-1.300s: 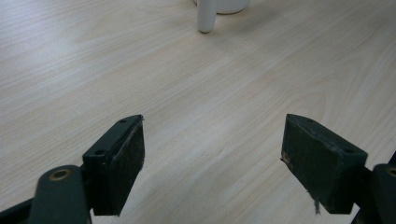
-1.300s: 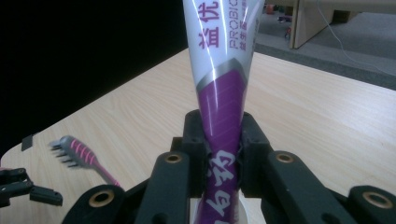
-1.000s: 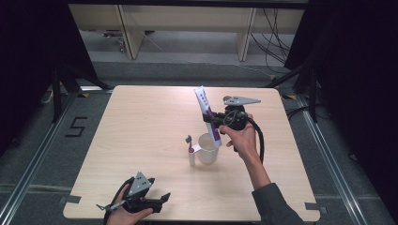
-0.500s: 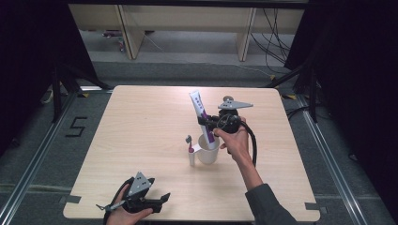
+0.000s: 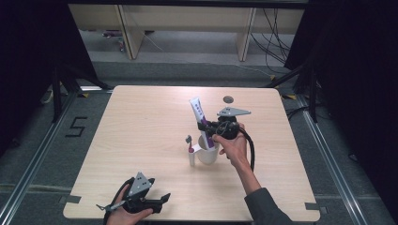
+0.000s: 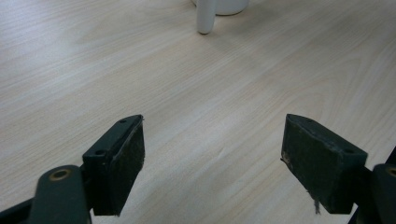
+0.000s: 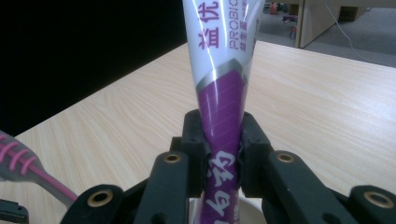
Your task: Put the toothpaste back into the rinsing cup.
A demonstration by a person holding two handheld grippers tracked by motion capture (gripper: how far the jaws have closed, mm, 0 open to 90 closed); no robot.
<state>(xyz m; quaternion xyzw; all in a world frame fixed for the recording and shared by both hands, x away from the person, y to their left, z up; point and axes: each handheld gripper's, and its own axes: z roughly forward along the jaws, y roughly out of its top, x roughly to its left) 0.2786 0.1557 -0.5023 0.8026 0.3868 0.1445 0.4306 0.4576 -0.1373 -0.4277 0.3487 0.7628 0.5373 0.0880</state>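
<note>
My right gripper [image 5: 205, 127] is shut on a white and purple toothpaste tube [image 5: 200, 118], which stands nearly upright with its lower end inside a white mug [image 5: 208, 153] near the table's middle. In the right gripper view the pads pinch the tube's purple part [image 7: 223, 119] just above the mug's rim [image 7: 250, 205]. A pink toothbrush [image 5: 189, 142] leans at the mug's left side, and its handle [image 7: 28, 169] crosses the right gripper view's lower left. My left gripper [image 5: 162, 199] rests at the table's front edge, open, its jaws wide apart over bare wood [image 6: 210, 140].
The light wooden table [image 5: 141, 126] has a small round hole [image 5: 228, 99] near its far edge. Shelving and cables stand on the floor beyond the table. The mug's base and handle [image 6: 206, 16] show at the top of the left gripper view.
My right gripper has come down and slightly left with the toothpaste tube, bringing its lower end into the mug. The left gripper has stayed put.
</note>
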